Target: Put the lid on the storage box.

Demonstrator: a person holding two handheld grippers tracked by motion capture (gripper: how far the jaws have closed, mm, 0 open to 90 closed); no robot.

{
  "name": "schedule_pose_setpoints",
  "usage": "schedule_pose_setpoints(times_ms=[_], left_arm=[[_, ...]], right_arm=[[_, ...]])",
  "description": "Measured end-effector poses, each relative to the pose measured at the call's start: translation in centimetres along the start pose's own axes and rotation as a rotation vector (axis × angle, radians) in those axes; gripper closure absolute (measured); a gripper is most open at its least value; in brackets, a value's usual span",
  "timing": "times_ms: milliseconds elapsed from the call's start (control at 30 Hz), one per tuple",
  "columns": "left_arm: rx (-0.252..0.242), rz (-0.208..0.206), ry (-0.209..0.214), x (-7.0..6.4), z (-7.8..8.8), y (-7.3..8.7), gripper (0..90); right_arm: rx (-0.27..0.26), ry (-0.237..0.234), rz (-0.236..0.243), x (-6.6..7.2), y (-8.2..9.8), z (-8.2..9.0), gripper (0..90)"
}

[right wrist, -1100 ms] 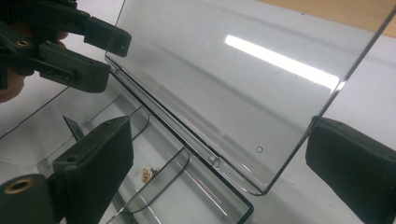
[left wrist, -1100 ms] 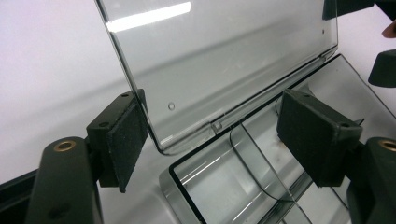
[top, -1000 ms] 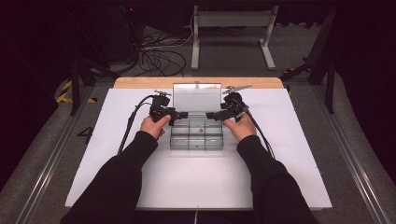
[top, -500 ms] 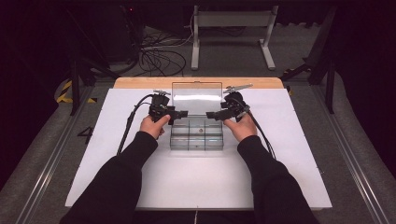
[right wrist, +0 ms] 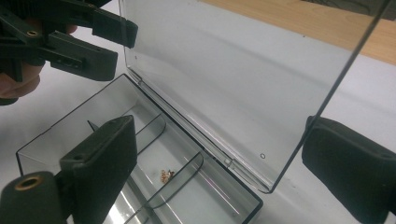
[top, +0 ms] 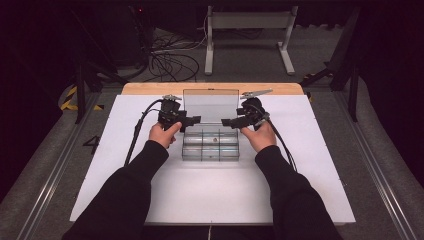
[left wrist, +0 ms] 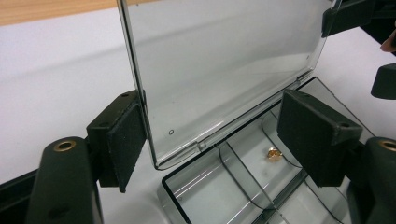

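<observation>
Lower centre of the high view, two dark sleeves come up from the bottom edge to a clear compartment box [top: 210, 146] sitting mid-frame on the white table [top: 300, 190].

Box base lies flat, dividers visible. A small gold piece [left wrist: 273, 154] sits in one middle compartment, right of centre in the left gripper view; the other compartments I can see look empty.

The lid [top: 210, 104] stands up, hinged at the far edge of the base, roughly upright, maybe leaning back a bit. So opening looks done or nearly done.

Left gripper [top: 192, 120], left of the box in the high view: jaws apart, straddling the lid's side edge. In the left gripper view one pad [left wrist: 125, 140] sits right against that edge, the other well off it. Not clamped.

Right gripper [top: 228, 122], right of the box: jaws also apart, and they have just closed in slightly. In the right gripper view the lid's other side edge runs down between the pads [right wrist: 348, 161]; whether the near pad touches it I can't tell. No grip.

Judgement: lid is up and both grippers are just steadying it. What's left is probably letting go, then working on the gold piece or filling compartments. Farther back, wooden board [top: 150, 88] edge at the table's far end.
</observation>
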State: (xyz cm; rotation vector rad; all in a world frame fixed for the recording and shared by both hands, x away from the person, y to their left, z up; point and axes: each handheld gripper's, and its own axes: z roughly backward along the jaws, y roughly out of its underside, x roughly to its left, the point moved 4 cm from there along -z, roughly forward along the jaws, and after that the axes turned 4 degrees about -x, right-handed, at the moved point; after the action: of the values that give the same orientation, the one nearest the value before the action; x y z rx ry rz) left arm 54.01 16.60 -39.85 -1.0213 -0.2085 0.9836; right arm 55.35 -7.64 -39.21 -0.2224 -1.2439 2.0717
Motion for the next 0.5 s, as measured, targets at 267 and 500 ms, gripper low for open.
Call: schedule_pose_setpoints(times_ms=[267, 500], left_arm=[[-0.001, -0.004, 0.006, -0.19, 0.31, -0.09, 26.0], [0.006, -0.031, -0.004, -0.44, 0.5, -0.05, 26.0]], right_arm=[[-0.016, -0.004, 0.004, 0.2, -0.28, 0.6, 13.8], [-0.023, 0.001, 0.005, 0.38, -0.39, 0.95, 17.4]])
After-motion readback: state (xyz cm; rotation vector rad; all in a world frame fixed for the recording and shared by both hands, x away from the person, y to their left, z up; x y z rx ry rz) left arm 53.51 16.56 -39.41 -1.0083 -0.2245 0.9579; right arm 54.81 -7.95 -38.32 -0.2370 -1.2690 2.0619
